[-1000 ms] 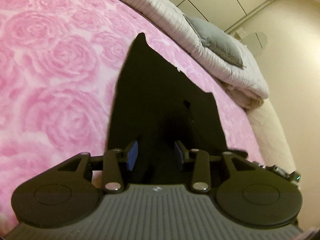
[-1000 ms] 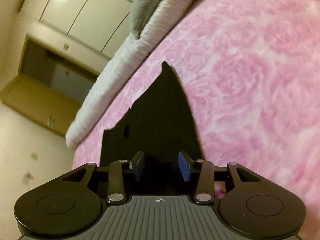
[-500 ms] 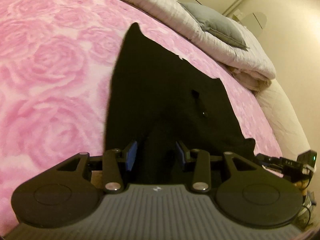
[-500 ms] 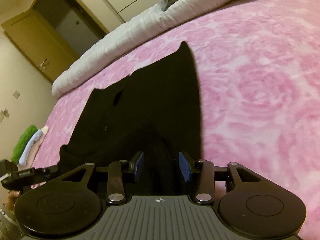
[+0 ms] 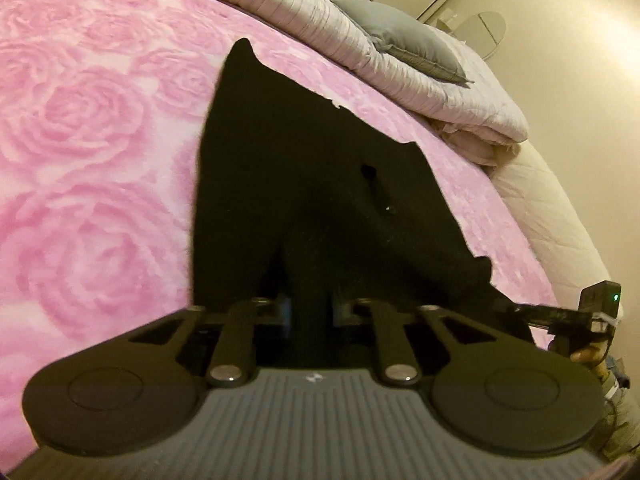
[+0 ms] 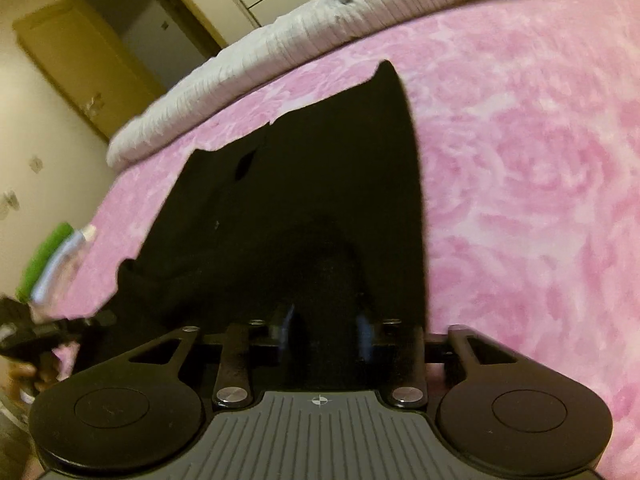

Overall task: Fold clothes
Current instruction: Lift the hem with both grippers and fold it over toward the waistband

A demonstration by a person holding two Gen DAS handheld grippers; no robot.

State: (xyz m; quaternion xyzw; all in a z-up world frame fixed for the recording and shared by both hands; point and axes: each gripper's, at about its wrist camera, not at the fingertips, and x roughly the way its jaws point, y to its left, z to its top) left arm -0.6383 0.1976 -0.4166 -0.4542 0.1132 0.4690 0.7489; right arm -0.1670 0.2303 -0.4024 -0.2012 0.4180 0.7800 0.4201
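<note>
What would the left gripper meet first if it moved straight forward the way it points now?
The black garment: the left gripper already has its fabric between its fingers, and more black cloth lies directly ahead on the pink blanket.

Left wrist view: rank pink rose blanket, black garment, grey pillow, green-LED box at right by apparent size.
1. pink rose blanket, fills most of the frame
2. black garment; lies nearer the camera, so it looks bigger
3. grey pillow; far off, likely looks small
4. green-LED box, smallest
</note>
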